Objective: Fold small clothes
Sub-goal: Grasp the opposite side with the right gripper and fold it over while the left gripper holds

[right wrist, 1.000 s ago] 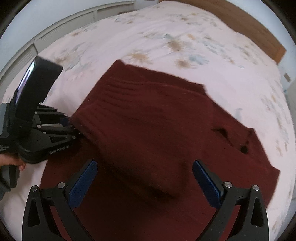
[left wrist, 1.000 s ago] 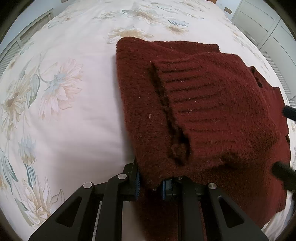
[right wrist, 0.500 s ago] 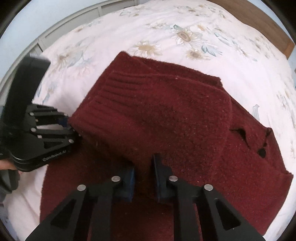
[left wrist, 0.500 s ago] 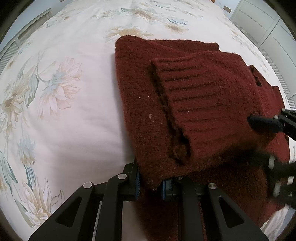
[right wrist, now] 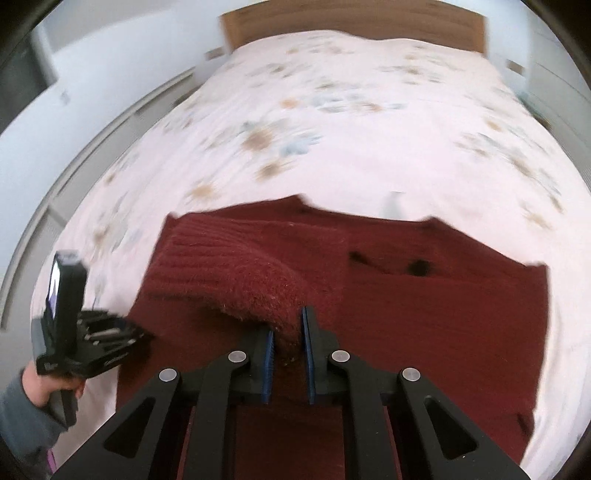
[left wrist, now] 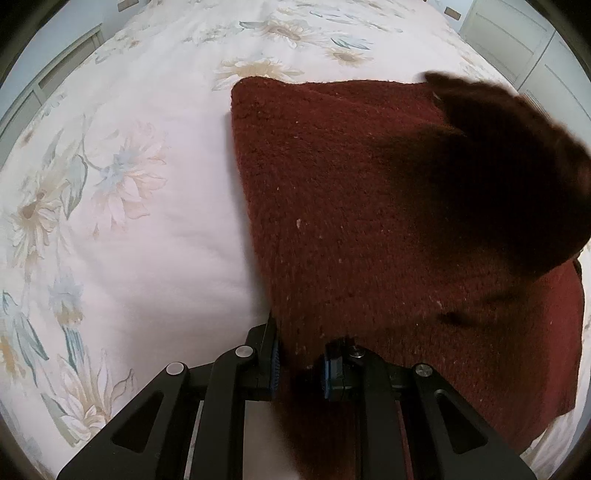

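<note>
**Folding in hand: one knitted garment, held at two points on the bed**

Item 1. Sweater [left wrist: 332, 206], dark red, coarse knit, flecked with pale lint. It is laid on the floral bedspread [left wrist: 122, 206], towards the near edge of the bed and well apart from the wooden headboard [right wrist: 354, 26]. Its body is spread flat; a neck opening with dark gaps is seen towards its far edge in the right wrist view. A ribbed sleeve [right wrist: 229, 273] is raised off the body and draped in a loose hump.

Item 2. Right gripper [right wrist: 288, 339]. Its blue pads are closed on a pinch of the ribbed sleeve, which is drawn up between them. The sleeve's long axis is seen to run from this grip away towards the garment's left-hand edge, where its ribbed end lies. In the left wrist view the lifted sleeve is shown only as a dark blur over the garment's right part.

Item 3. Left gripper [left wrist: 299, 365]. It is closed on the near left corner of the garment, the knit passing between its pads. It is also seen in the right wrist view, held in a person's hand [right wrist: 55, 387] beside the garment's left edge.

Judgement. A sleeve fold is taken to be the step in hand. The right gripper is the nearer to the sleeve and already has it; the coming move would turn on carrying that length across the body while the corner is pinned by the left.
</note>
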Demonstrator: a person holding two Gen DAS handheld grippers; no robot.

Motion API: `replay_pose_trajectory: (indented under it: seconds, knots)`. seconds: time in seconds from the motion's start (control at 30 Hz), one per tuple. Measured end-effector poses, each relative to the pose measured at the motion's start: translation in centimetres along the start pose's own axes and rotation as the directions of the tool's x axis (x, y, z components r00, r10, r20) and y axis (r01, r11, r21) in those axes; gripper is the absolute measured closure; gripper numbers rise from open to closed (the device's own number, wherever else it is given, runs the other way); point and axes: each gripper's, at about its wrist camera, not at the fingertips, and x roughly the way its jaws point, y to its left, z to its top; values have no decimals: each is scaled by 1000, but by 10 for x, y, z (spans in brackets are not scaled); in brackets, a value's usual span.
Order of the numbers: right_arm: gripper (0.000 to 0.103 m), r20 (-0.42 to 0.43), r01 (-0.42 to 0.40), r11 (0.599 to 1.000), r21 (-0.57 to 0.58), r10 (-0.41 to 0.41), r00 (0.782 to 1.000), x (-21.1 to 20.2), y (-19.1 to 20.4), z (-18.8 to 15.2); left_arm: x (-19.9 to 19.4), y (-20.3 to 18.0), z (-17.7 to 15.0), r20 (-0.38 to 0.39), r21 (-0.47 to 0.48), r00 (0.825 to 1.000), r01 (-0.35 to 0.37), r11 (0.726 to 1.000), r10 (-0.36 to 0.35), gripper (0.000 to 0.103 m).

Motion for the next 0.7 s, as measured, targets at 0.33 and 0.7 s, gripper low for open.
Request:
replay_pose_trajectory:
  seconds: [0.33, 0.7]
  knots:
    - [95, -67, 59, 979, 197, -47, 997, 16, -76, -38, -3, -4, -5, 2, -4, 1000, -31, 1000, 31, 88]
    - [77, -114, 87, 952, 292, -55, 992, 22, -109, -65, 3, -13, 0, -11, 11, 998, -56, 998, 56, 88]
